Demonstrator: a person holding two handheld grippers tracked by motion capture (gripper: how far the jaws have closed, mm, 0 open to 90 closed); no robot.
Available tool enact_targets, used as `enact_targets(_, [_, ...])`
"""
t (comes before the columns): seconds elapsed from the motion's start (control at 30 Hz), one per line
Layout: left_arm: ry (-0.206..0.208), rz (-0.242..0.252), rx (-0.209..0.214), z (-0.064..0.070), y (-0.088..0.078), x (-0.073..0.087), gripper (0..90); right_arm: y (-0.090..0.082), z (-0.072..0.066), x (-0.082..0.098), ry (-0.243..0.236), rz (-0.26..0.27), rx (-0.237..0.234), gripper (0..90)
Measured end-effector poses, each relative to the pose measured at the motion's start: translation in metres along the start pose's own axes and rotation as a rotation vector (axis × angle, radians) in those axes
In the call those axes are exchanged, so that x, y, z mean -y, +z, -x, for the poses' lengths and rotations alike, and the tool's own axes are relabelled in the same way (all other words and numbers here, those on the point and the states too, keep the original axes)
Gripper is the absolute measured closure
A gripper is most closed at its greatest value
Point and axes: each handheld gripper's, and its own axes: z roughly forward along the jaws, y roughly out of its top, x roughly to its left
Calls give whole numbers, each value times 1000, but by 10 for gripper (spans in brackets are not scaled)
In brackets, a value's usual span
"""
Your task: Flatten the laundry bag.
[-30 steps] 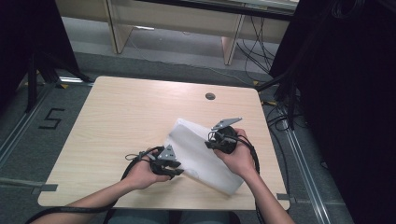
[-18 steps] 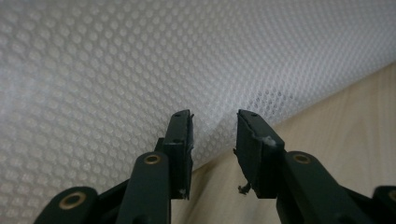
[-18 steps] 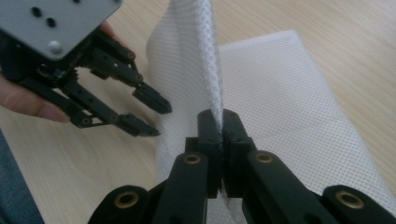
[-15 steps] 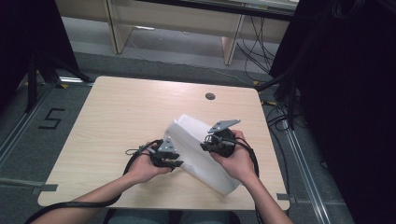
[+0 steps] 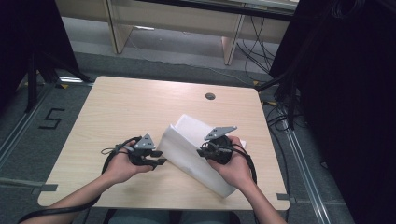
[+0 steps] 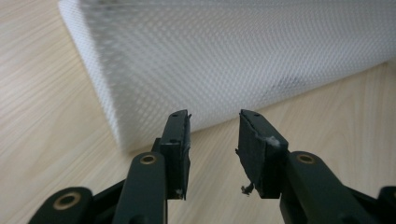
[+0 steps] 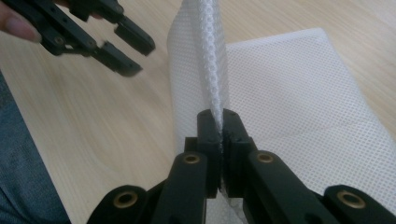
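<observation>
While the right claw [image 7: 219,122] stays out of the way of nothing, it does the one job that matters here: its jaws are clamped together on a raised fold of the white mesh cloth [image 7: 299,107], and that pinch is why a ridge of fabric stands upright from the table [image 5: 116,112] instead of lying flat. In the right gripper view the doubled edge rises straight up out of the jaws toward the top middle of the frame, while the rest of the cloth spreads flat to the right.

The left claw [image 6: 212,135] stands apart with nothing between its jaws; they have just been opening. It sits just short of the cloth's near corner, at the centre of the left gripper view, pointed at the fold. I judge it has let go or is lining up for a fresh hold, since an open claw beside a lifted edge suits taking the cloth at a second place to fold or spread it.

Seen from the high view, the cloth [image 5: 187,140] lies in the lower middle of the frame, on the near half of the table, running diagonally between the two hands; the left claw [image 5: 156,156] is at its left edge and the right claw [image 5: 201,150] over its middle.

It is a white, open-weave mesh, finely dotted with holes, soft enough to drape yet holding a crease where folded. It looks layered, thick at the folded side.
</observation>
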Motion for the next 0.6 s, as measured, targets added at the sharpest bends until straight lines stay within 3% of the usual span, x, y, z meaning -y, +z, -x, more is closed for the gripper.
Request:
enact_targets(0.07, [-4,7,-7,-2,-8,5,622,0,-4,0,-5,-18,-19,887])
enact_targets(0.13, [-7,9,-19,-5,-17,11,620,1,-5,1,-9,-9,-10,887])
enact_targets(0.17, [-37,27,-25,-7,-23,16,616,3,-7,1,-12,-8,-15,887])
enact_targets(0.2, [-37,27,-25,-7,-23,16,614,3,-7,1,-12,-8,-15,887])
enact_targets(0.23, [-31,22,-38,-10,-28,19,614,2,-8,0,-15,-27,-26,886])
enact_targets(0.37, [-17,25,-67,-16,-36,23,600,5,-14,1,-23,-19,-23,884])
enact_targets(0.4, [-14,36,-83,-19,-39,22,597,4,-18,0,-20,-46,-41,884])
enact_targets(0.43, [-35,50,-84,-19,-40,21,596,5,-21,1,1,-42,-37,883])
enact_targets(0.5, [-25,48,-80,-20,-41,20,588,6,-22,1,-35,-45,-50,883])
enact_targets(0.53, [0,47,-90,-21,-43,19,588,6,-22,1,-35,-45,-50,883])
enact_targets(0.6, [3,51,-80,-22,-43,19,564,8,-26,2,-24,-40,-46,882])
